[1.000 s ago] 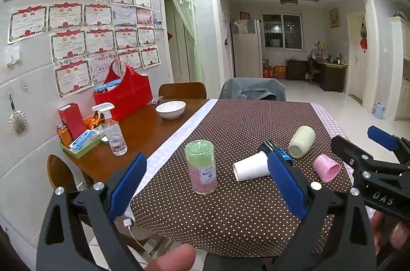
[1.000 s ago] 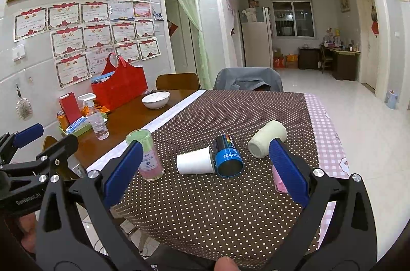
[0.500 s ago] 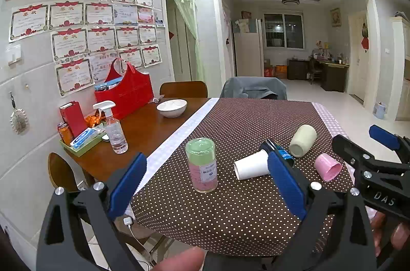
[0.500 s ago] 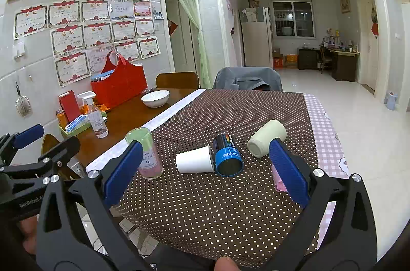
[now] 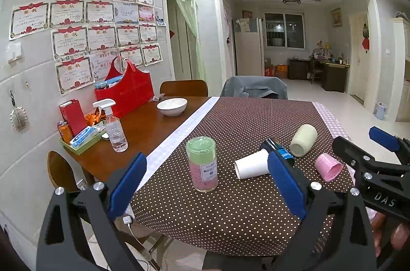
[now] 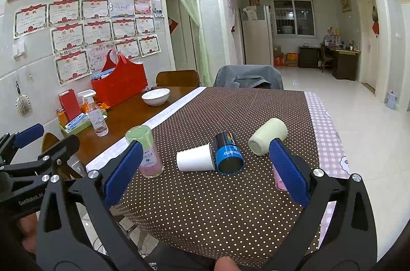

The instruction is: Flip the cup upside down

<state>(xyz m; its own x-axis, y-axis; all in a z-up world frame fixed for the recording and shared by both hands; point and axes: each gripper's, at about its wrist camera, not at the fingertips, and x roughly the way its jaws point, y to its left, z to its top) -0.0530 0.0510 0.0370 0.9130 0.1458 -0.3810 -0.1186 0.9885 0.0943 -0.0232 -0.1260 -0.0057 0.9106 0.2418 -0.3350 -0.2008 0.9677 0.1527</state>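
Several cups rest on the brown dotted tablecloth (image 5: pixel 230 214). A green-and-pink glass cup (image 5: pixel 202 163) (image 6: pixel 144 150) stands upright. Lying on their sides are a white paper cup (image 5: pixel 251 164) (image 6: pixel 196 160), a blue-black cup (image 5: pixel 278 149) (image 6: pixel 228 155), a cream cup (image 5: pixel 303 140) (image 6: pixel 267 136) and a pink cup (image 5: pixel 328 167). The right finger mostly hides the pink cup (image 6: pixel 278 181) in the right wrist view. My left gripper (image 5: pixel 206 160) hangs open before the table's near edge, facing the glass cup. My right gripper (image 6: pixel 205 145) is open too, facing the white and blue cups, with nothing held.
Bare wood (image 5: pixel 143 127) left of the cloth carries a spray bottle (image 5: pixel 115 127), a green tray of small items (image 5: pixel 82 140), a red bag (image 5: pixel 125 89) and a white bowl (image 5: pixel 172 105). Chairs stand at the far end and left side. Tiled floor lies to the right.
Both grippers have barely drifted and stay open. The cups have not moved.
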